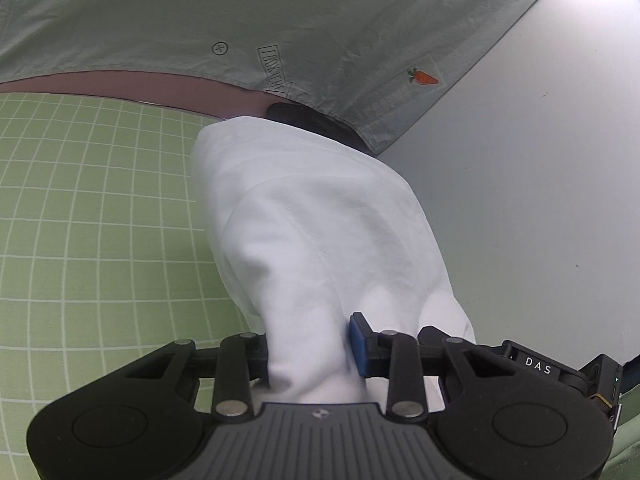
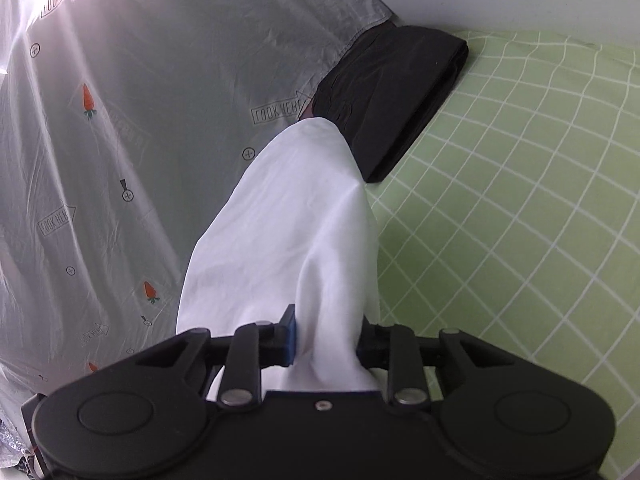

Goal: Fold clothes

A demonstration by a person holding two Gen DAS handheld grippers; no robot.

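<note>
Hanging white garment (image 1: 320, 232) clamped in left gripper (image 1: 308, 352), right gripper (image 2: 328, 340)

"look here" arrows on the grey sheet (image 2: 168, 128); "das" on the left gripper (image 1: 310, 354).

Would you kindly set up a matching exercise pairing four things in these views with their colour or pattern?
Things:
1. garment held in both tools
2. folded clothing
3. bedsheet
4. cloth

Descriptions:
A. green with white grid
B. plain white
C. grey with carrot prints
D. black

Pairs: 1-B, 2-D, 3-A, 4-C
</note>
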